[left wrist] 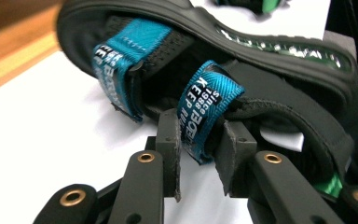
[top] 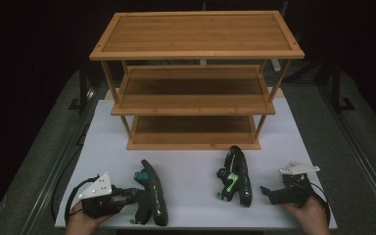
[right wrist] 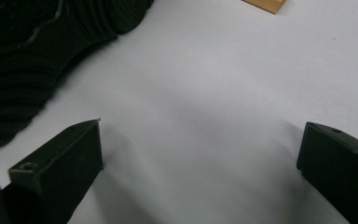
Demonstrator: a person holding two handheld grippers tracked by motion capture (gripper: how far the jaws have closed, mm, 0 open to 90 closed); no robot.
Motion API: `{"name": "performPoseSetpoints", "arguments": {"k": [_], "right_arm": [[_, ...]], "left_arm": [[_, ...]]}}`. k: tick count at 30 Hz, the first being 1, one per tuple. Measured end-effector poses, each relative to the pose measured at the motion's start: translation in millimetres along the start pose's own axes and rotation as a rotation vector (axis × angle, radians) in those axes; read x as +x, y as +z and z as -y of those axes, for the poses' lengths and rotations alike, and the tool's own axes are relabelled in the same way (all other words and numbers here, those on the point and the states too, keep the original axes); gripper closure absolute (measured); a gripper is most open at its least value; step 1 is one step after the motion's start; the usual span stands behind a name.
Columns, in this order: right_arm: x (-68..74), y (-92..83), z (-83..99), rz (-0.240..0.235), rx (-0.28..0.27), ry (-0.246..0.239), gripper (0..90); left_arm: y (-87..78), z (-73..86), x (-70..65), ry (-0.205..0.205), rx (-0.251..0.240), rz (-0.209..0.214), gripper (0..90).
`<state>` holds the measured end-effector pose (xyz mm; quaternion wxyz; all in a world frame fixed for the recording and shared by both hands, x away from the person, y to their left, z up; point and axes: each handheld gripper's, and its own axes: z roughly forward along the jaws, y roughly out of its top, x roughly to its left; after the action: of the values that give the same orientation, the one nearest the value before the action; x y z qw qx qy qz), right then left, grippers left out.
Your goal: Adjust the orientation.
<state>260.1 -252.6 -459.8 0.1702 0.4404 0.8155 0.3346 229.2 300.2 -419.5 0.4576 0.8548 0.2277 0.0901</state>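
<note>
In the left gripper view, the nearer teal strap (left wrist: 205, 109) of the black sandal (left wrist: 261, 60) carries a black label with white lettering that reads "Since 1988" and "KEEP", the line after that running on into letters too cut off to make out. The farther teal strap (left wrist: 121, 60) bears the same kind of white print on black, but it is too blurred and foreshortened to read.

Blue-strapped sandal (left wrist: 205, 70) heel cut by frame edge; strap lettering partly behind jaws; second sandal (right wrist: 32, 56) sole cropped.
</note>
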Motion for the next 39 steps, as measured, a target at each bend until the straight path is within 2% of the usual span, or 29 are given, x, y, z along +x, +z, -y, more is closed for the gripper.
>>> {"name": "performPoseSetpoints", "arguments": {"k": [6,12,16,22,27,32,39], "right_arm": [[0.0,0.0,0.0,0.000,0.000,0.000,0.0],[0.0,0.0,0.1,0.000,-0.001,0.000,0.0],[-0.1,0.1,0.0,0.000,-0.001,0.000,0.0],[-0.1,0.1,0.0,0.000,-0.002,-0.001,0.0],[-0.1,0.1,0.0,0.000,-0.001,-0.001,0.0],[-0.1,0.1,0.0,-0.001,-0.002,0.000,0.0],[0.0,0.0,0.0,-0.001,-0.001,0.001,0.0]], "left_arm": [[0.1,-11.2,2.7,-0.007,-0.035,-0.031,75.7],[-2.1,-19.8,10.2,-0.034,-0.041,-0.037,78.1],[-4.9,-25.4,14.3,-0.033,-0.045,-0.055,78.7],[-6.0,-40.0,29.8,-0.016,-0.051,-0.091,78.8],[2.0,-51.4,45.8,-0.005,-0.068,-0.108,78.7],[17.9,-54.2,55.6,0.005,-0.038,-0.097,78.6],[25.9,-53.4,54.3,0.017,-0.017,-0.067,78.4]]}}
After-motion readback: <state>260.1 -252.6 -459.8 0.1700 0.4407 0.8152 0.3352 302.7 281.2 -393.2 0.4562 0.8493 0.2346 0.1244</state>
